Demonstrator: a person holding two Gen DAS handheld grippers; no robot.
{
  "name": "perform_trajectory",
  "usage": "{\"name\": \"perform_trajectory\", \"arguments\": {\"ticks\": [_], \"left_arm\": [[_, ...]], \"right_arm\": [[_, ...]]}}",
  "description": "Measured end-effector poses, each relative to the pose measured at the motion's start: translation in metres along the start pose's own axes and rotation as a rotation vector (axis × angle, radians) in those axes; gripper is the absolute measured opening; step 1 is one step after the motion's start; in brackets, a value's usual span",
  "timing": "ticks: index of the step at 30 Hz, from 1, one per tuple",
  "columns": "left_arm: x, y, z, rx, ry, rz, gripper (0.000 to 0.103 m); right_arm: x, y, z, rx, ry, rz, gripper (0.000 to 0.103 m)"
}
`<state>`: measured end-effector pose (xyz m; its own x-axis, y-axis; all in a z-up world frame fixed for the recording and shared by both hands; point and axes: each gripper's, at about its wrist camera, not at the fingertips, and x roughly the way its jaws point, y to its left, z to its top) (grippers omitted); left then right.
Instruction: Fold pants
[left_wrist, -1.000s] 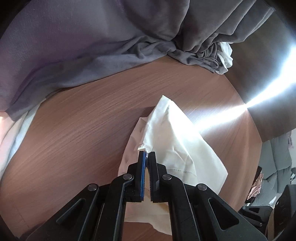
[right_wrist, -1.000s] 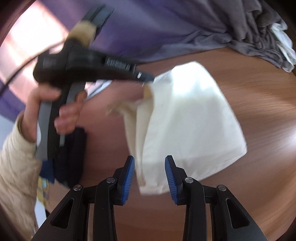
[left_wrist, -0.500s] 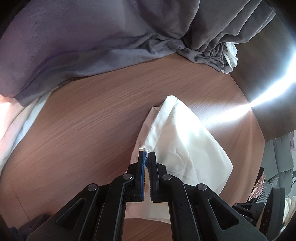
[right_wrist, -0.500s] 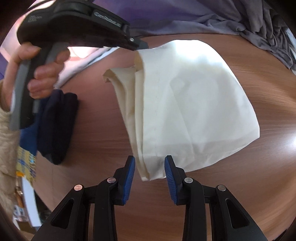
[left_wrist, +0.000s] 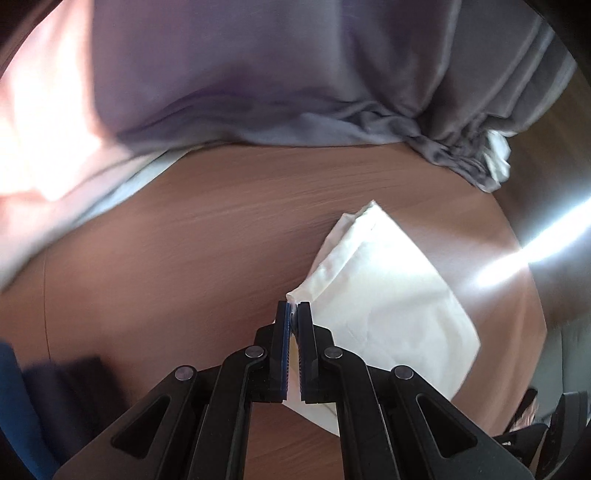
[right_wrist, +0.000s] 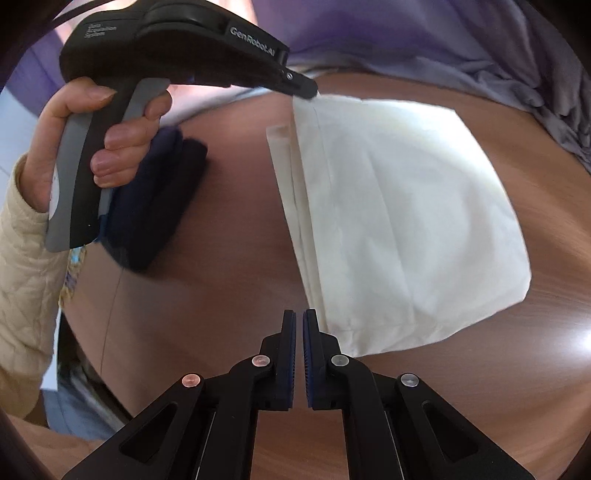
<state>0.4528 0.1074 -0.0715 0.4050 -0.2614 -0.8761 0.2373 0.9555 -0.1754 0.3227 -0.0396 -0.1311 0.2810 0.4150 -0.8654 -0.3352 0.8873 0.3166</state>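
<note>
The cream pants (right_wrist: 399, 221) lie folded into a rough rectangle on the brown wooden table (right_wrist: 207, 295). They also show in the left wrist view (left_wrist: 384, 291). My left gripper (left_wrist: 293, 306) is shut on the pants' far left corner; in the right wrist view its tip (right_wrist: 306, 90) pinches that corner. My right gripper (right_wrist: 299, 317) is shut at the pants' near left corner; I cannot tell whether cloth is between its pads.
A dark navy folded garment (right_wrist: 155, 206) lies on the table to the left of the pants. Grey and purple curtain cloth (left_wrist: 295, 85) hangs along the table's far edge. A bright sun streak (left_wrist: 535, 251) crosses the right side.
My right gripper has closed from open, at the pants' near left corner. My left gripper has pulled its corner out, and the pants now lie flatter and squarer.
</note>
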Motion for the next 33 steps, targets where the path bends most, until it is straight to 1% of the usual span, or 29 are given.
{"name": "perform_trajectory", "arguments": {"ticks": [2,4,6,7,8,9,10,11,12,13,14,15,16,17,18,20,22,23,25,26,28,32,33], "left_arm": [[-0.001,0.005,-0.009,-0.037,-0.017,0.004,0.006],[-0.005,0.004,-0.016,-0.030,-0.033,0.018,0.008],[-0.004,0.004,-0.024,-0.027,-0.038,0.063,0.011],[-0.004,0.004,-0.028,-0.022,-0.040,0.086,0.013],[-0.004,0.005,-0.032,-0.022,-0.045,0.121,0.015],[-0.008,0.003,-0.036,-0.024,-0.058,0.164,0.019],[-0.014,0.004,-0.039,-0.027,-0.075,0.183,0.027],[-0.023,0.002,-0.044,-0.035,-0.112,0.197,0.033],[-0.034,0.001,-0.049,-0.052,-0.149,0.208,0.048],[-0.042,-0.002,-0.055,-0.080,-0.186,0.209,0.053],[-0.049,0.000,-0.061,-0.107,-0.214,0.195,0.054],[-0.053,-0.001,-0.066,-0.134,-0.231,0.177,0.056],[-0.056,-0.001,-0.072,-0.165,-0.243,0.156,0.057],[-0.057,-0.001,-0.078,-0.201,-0.255,0.135,0.057],[-0.056,-0.003,-0.084,-0.227,-0.271,0.115,0.057],[-0.049,-0.010,-0.090,-0.243,-0.279,0.101,0.057],[-0.035,-0.015,-0.095,-0.274,-0.272,0.089,0.059],[-0.029,-0.015,-0.096,-0.288,-0.259,0.091,0.059],[-0.016,-0.019,-0.098,-0.306,-0.237,0.095,0.059],[-0.011,-0.022,-0.098,-0.305,-0.241,0.111,0.059],[-0.005,-0.023,-0.099,-0.315,-0.243,0.141,0.059],[0.009,-0.021,-0.095,-0.364,-0.235,0.101,0.060],[0.013,-0.021,-0.094,-0.365,-0.234,0.104,0.062]], "right_arm": [[0.009,-0.001,-0.003,0.005,0.028,0.004,0.005],[0.009,-0.004,-0.007,0.014,0.049,0.022,0.005],[0.004,-0.011,-0.012,0.024,0.035,0.028,0.006],[-0.001,-0.015,-0.014,0.031,0.025,0.015,0.008],[-0.005,-0.020,-0.015,0.042,0.011,-0.010,0.015],[-0.011,-0.023,-0.019,0.056,-0.004,-0.028,0.026],[-0.016,-0.029,-0.020,0.077,-0.022,-0.045,0.030],[-0.024,-0.037,-0.024,0.104,-0.051,-0.064,0.032],[-0.029,-0.040,-0.023,0.116,-0.078,-0.080,0.032],[-0.035,-0.043,-0.023,0.125,-0.110,-0.096,0.032],[-0.041,-0.047,-0.024,0.135,-0.154,-0.110,0.038],[-0.047,-0.052,-0.025,0.138,-0.198,-0.116,0.046],[-0.055,-0.060,-0.026,0.145,-0.257,-0.125,0.051],[-0.056,-0.060,-0.025,0.153,-0.301,-0.141,0.061],[-0.061,-0.066,-0.025,0.156,-0.335,-0.158,0.068],[-0.064,-0.077,-0.022,0.161,-0.400,-0.202,0.073],[-0.067,-0.096,-0.019,0.146,-0.438,-0.244,0.074],[-0.068,-0.091,-0.020,0.139,-0.448,-0.257,0.074],[-0.064,-0.105,-0.016,0.123,-0.446,-0.280,0.074],[-0.059,-0.111,-0.014,0.122,-0.448,-0.285,0.074],[-0.052,-0.119,-0.007,0.124,-0.443,-0.283,0.074],[-0.026,-0.134,0.001,0.126,-0.400,-0.251,0.074],[-0.022,-0.137,0.000,0.125,-0.391,-0.246,0.074]]}}
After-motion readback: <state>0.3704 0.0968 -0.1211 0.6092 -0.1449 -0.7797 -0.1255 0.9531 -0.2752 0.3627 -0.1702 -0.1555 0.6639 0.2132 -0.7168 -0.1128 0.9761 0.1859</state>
